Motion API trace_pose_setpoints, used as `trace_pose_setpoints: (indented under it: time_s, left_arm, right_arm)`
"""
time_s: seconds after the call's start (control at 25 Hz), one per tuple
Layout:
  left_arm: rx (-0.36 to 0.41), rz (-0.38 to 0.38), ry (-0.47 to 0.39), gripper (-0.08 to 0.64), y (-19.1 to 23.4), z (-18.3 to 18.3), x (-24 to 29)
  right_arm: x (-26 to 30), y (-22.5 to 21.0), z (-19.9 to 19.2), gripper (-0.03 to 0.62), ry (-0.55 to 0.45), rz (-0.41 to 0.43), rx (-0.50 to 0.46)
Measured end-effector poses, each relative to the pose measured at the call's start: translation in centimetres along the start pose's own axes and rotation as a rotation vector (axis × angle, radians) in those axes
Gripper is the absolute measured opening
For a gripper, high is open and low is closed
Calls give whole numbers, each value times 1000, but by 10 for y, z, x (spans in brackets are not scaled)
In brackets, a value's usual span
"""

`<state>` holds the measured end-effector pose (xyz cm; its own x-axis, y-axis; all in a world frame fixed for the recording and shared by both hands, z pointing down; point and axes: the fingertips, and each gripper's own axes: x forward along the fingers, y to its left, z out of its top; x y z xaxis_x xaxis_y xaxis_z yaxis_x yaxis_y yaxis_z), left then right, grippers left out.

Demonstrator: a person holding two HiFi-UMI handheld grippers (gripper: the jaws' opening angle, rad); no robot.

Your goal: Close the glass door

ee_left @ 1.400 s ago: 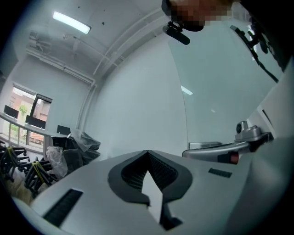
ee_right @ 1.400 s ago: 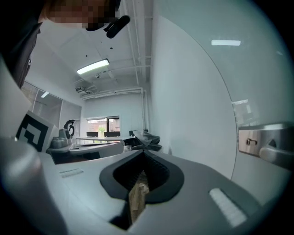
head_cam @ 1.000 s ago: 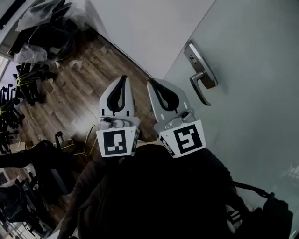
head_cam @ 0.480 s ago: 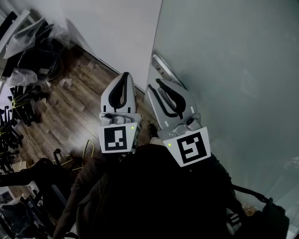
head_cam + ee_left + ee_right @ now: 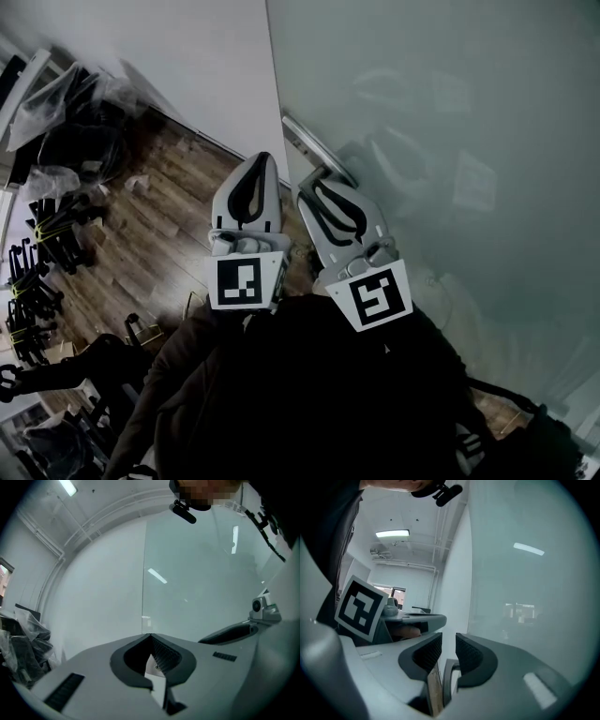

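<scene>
The glass door, frosted and pale green-grey, fills the right and upper part of the head view. Its free edge runs from the top of that view down to a spot just beside the gripper tips. A metal door handle sits on the glass close to that edge. We hold the right hand-held gripper with its tips right at the handle. In the right gripper view its two ribbed jaws stand slightly apart, with a narrow gap between the pads. A curved grey metal piece, apparently the handle's lever, shows low in that gap; we cannot tell whether the jaws touch it. The left hand-held gripper is just beside the right one, on the side away from the glass, and points the same way. In the left gripper view its jaws meet at the tips, closed, with nothing held between them. Each gripper carries a cube with black-and-white square markers, near our dark sleeves, which take up the bottom of the head view. Left of the door's edge a plain white wall runs back. Below it lies a dark wooden floor. Far to the left, black chairs and plastic-wrapped bundles are piled on the floor, well apart from the door.
</scene>
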<state>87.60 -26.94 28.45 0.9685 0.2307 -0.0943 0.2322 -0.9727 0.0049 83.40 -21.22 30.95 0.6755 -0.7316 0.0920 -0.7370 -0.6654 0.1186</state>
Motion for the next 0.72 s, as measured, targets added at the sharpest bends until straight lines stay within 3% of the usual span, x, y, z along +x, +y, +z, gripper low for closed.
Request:
trace_pose_setpoints:
  time_s: [0.2,0.36,0.6,0.72]
  left_arm:
    - [-5,8,22,-3,2,-10,0]
    - [-11,-13,37,-3,-5,-16,-2]
    - [-3,-19,51,-3,0,-23,-6]
    - [-2,-19,18,-3,4,-15,-6]
  right_arm:
    - [1,-9,-44,61,78,-33,46]
    - [2,-7,-44,63,46,-35,56]
    - [3,-3,-52,63,91,16,56]
    - [2,-1,-58,66,111,12,72]
